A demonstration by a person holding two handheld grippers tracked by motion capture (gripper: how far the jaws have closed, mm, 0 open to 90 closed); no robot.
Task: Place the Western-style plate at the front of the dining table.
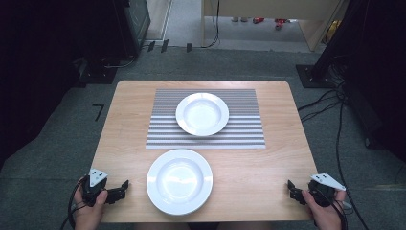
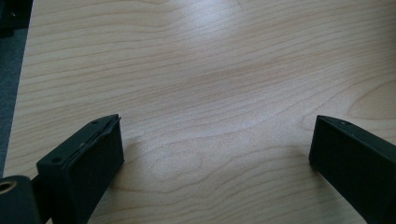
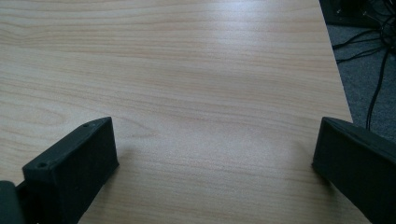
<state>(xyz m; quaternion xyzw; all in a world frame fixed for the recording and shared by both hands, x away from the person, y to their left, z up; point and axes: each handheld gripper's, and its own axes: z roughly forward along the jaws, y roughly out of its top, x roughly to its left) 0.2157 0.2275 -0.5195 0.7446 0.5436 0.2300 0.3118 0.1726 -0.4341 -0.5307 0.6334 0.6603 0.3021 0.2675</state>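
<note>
Seen from the high view, we hold the left gripper (image 1: 125, 186) nearer the near plate (image 1: 179, 181), by the table's (image 1: 268, 163) front edge. Both gripper views show jaws wide, empty; right gripper (image 1: 290, 187) sits farther off.

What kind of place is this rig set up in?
Probably a lab or recording room, not a home. A small wooden table stands on grey carpet with loose cables trailing over the floor and dark equipment at both sides. Two white plates and a striped placemat look staged.
</note>
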